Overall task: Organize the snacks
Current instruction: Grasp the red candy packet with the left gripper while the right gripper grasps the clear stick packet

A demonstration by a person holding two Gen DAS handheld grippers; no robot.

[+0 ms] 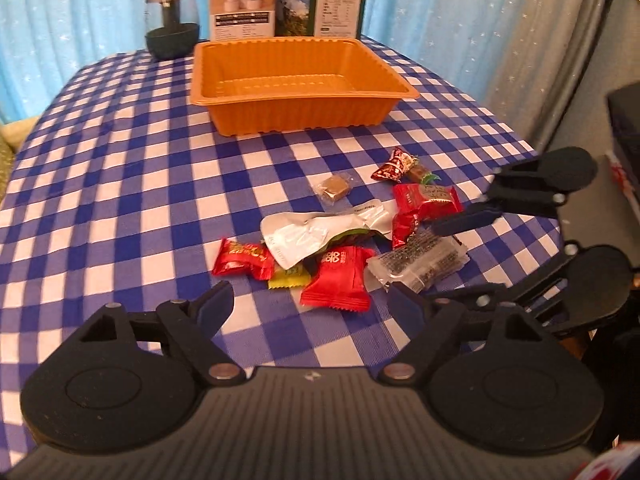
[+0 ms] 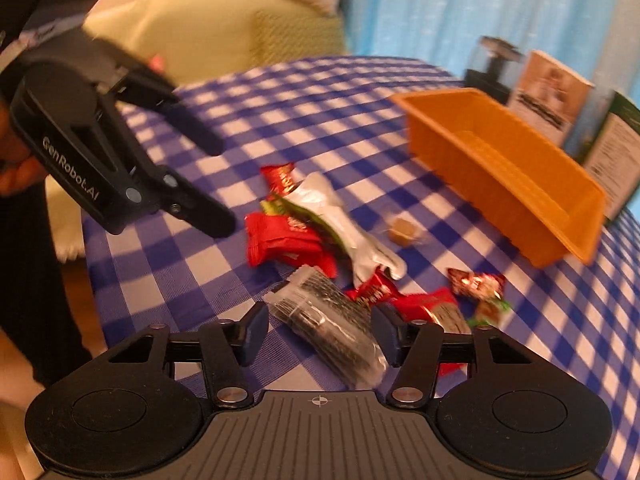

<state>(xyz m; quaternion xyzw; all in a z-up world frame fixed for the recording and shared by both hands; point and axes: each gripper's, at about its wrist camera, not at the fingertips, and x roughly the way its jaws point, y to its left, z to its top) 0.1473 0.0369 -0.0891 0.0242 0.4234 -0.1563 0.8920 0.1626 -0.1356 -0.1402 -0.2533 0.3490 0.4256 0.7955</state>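
Note:
A heap of wrapped snacks lies on the blue checked tablecloth [image 1: 120, 200], in front of an empty orange tray [image 1: 304, 116] [image 2: 500, 184]. My left gripper [image 1: 312, 304] [image 2: 224, 188] stands open just short of a red packet [image 1: 336, 280], with nothing between its pads. A clear packet with dark contents [image 2: 320, 312] [image 1: 420, 264] lies between the fingers of my right gripper [image 2: 320, 332] [image 1: 448, 260], and a gap still shows beside the left pad. Around them lie a silver pouch [image 1: 304, 236], other red packets [image 1: 240, 258], a yellow packet [image 1: 288, 278] and a small brown candy [image 1: 334, 186].
Behind the tray stand a pale box [image 1: 242, 4], a green box [image 1: 340, 0] and a dark glass jar [image 1: 172, 24], all against a blue curtain. The table edge curves away at the right. A pale yellow sofa [image 2: 220, 28] is beyond the far side.

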